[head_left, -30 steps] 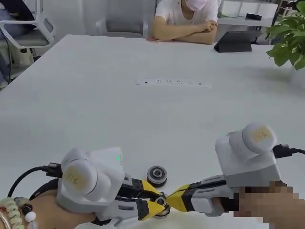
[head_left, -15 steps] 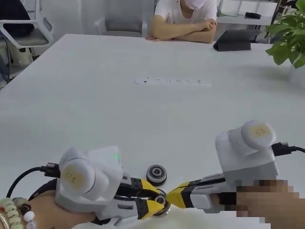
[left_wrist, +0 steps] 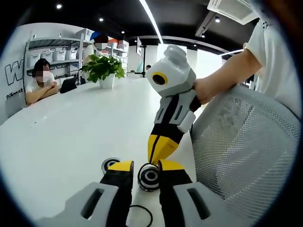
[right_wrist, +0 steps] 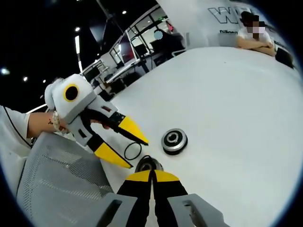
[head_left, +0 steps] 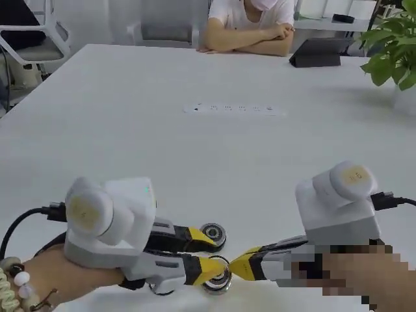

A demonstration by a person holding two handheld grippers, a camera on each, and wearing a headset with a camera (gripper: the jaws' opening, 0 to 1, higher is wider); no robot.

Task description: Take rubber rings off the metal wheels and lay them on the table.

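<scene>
Two small metal wheels lie near the table's front edge. The near wheel sits at the yellow tips of my left gripper, which stands open around it. My right gripper is shut, and its tips touch that wheel's rim from the other side. The far wheel lies just beyond the left gripper's outer jaw. A loose black rubber ring lies flat on the table between the left gripper's jaws.
The white table stretches away, with a flush socket strip in its middle. A person sits at the far side, beside a dark tablet. A potted plant is at the far right. A mesh chair back is behind the right hand.
The left gripper has shifted a little left and rolled, so its outer jaw now lies beside the far wheel. The right gripper's tips stay at the near wheel.
</scene>
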